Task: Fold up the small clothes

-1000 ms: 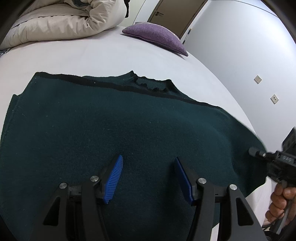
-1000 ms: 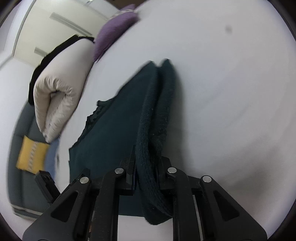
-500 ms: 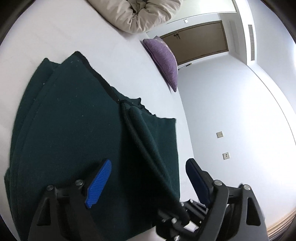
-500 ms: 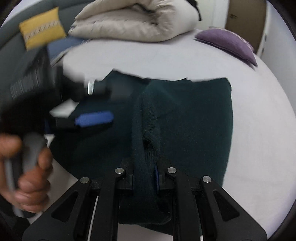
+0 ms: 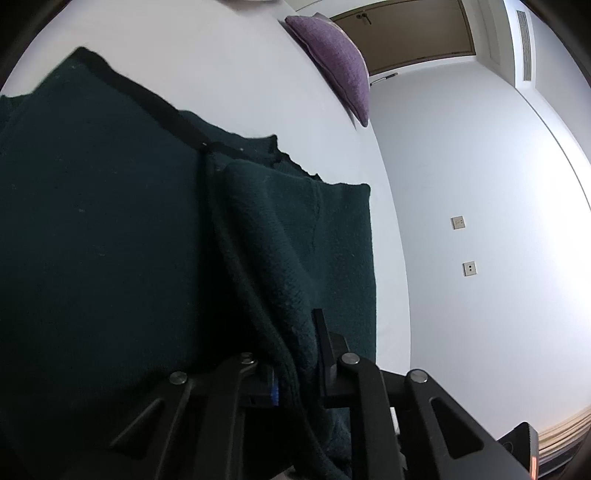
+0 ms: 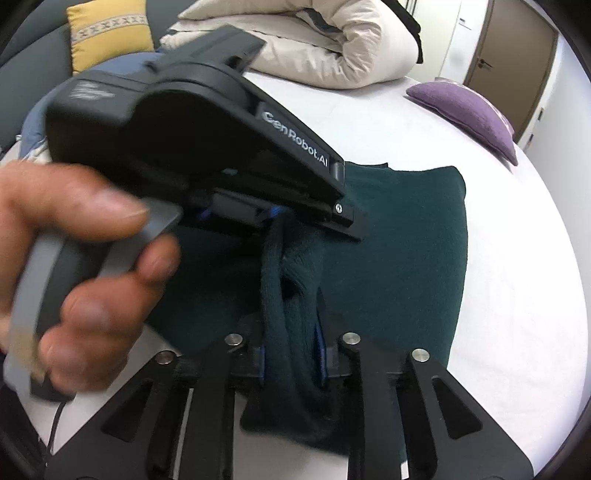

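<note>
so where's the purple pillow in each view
Left wrist view: purple pillow at top centre, on the far edge of the white bed, just under the brown door.
Right wrist view: it lies at upper right, on the bed's far edge, left of the door.
Shared landmark: the dark green sweater, which fills the lower left of the left view and the centre of the right view.

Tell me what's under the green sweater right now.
The white bed sheet shows around the sweater. Beneath the folded-over flap lies more sweater; what lies under the layers is covered.
</note>
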`<state>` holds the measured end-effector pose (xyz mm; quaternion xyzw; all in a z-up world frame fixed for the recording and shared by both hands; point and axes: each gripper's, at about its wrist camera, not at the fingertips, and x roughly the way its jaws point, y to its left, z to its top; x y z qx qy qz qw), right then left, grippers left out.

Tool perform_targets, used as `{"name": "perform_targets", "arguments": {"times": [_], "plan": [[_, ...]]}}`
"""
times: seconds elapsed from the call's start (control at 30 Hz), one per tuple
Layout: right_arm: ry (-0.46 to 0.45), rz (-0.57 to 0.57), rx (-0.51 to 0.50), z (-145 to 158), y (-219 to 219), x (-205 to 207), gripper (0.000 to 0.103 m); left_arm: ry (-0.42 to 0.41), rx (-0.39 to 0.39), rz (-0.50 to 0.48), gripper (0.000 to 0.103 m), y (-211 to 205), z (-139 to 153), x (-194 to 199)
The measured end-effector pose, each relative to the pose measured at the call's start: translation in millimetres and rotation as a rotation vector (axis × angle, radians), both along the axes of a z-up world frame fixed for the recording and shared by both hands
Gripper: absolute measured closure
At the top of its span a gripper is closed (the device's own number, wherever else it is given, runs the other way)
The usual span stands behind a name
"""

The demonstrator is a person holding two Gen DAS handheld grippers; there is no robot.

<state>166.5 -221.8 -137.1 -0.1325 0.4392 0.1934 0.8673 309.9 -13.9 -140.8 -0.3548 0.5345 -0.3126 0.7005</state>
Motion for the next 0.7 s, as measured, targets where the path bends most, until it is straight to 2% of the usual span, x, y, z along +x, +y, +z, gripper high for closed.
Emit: {"name": "perform_targets", "arguments": {"times": [0.1, 0.2, 0.27, 0.33, 0.4, 0.5, 0.7], "plan": [[0.057, 0.023, 0.15, 16, -23, -17, 0.081, -0.002, 0.006, 0.007, 0.089, 15, 1, -3], [0.067, 0.025, 0.325, 35, -55, -31, 0.08, -0.03, 0.022, 0.02, 0.089, 38, 10, -9], [0.055, -0.008, 0.431, 45, -79, -32, 0.08, -0.042, 0.038, 0.03, 0.089, 53, 14, -10], [0.085, -0.046, 0.55, 47, -102, -24, 0.08, -0.044, 0.05, 0.054, 0.089, 72, 15, -8], [0.098, -0.082, 0.62, 43, -115, -16, 0.079, -0.042, 0.06, 0.075, 0.089, 89, 14, -6], [0.087, -0.122, 0.53, 28, -106, -4, 0.076, -0.038, 0.079, 0.1, 0.089, 113, 9, -3], [0.114, -0.1, 0.386, -10, -60, 20, 0.076, -0.06, 0.077, 0.112, 0.09, 133, 8, -1]]}}
